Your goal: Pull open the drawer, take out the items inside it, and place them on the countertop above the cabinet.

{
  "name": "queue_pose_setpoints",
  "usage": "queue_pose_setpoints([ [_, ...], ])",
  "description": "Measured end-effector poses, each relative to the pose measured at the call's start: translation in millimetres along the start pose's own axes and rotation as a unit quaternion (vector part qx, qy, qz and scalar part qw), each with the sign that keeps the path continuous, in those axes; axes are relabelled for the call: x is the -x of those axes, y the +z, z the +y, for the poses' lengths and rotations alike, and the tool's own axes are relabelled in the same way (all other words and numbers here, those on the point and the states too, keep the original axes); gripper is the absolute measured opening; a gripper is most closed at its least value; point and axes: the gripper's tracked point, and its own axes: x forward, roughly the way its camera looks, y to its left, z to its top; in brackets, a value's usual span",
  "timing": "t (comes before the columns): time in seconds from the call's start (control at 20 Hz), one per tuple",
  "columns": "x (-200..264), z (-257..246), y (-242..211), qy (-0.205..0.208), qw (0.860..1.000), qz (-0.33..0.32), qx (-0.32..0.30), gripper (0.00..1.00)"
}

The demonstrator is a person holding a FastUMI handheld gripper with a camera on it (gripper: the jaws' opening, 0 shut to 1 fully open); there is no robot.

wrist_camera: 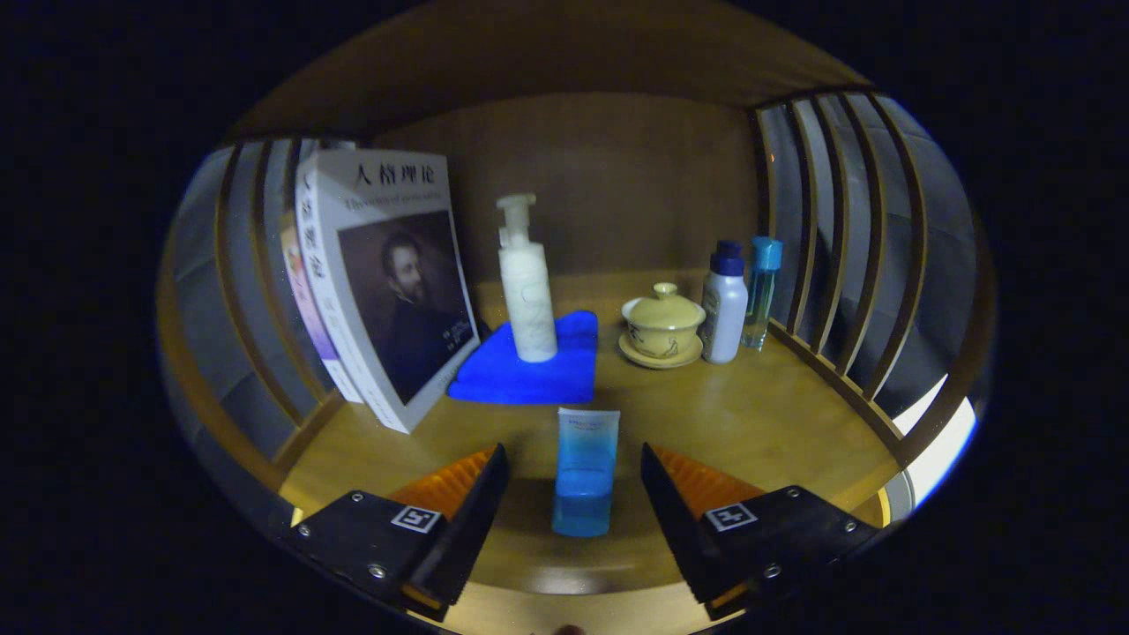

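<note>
While the gripper (573, 494) holds its fingers spread, a blue tube (585, 481) stands upright between them on the wooden countertop (750, 423), touched by neither. Beyond it a white pump bottle (527, 287) sits on a folded blue cloth (529, 370), with books (388, 282) leaning to the left and a lidded teacup (662, 324) and two bottles (736, 300) to the right.

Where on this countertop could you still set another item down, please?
The claw stands open around the blue tube. Bare wood lies between the tube, the lidded cup and the slatted rail. It is crowded by the books, blue cloth and pump bottle.
</note>
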Motion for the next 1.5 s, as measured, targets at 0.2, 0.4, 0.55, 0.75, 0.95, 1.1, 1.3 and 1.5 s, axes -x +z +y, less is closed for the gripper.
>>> queue_pose_setpoints([
  [0.2, 63.2, -1.7, 26.6, -0.003, 0.997, -0.075, 0.006, 0.94],
  [0.4, 117.4, -3.9, 29.7, -0.012, 0.99, -0.132, 0.052, 0.94],
  [0.55, 167.3, 2.9, 28.5, -0.02, 0.981, -0.166, 0.094, 0.94],
  [0.75, 235.6, 29.3, 18.4, 0.004, 0.97, -0.223, 0.098, 0.94],
  [0.95, 291.7, 50.2, -28.2, 0.038, 0.964, -0.246, 0.096, 0.94],
  [1.1, 317.2, 62.2, -69.6, 0.073, 0.965, -0.236, 0.093, 0.94],
  [1.3, 321.2, 41.4, -125.5, 0.064, 0.976, -0.183, 0.095, 0.95],
  [1.5, 309.3, 12.4, -161.9, 0.028, 0.983, -0.153, 0.099, 0.95],
])
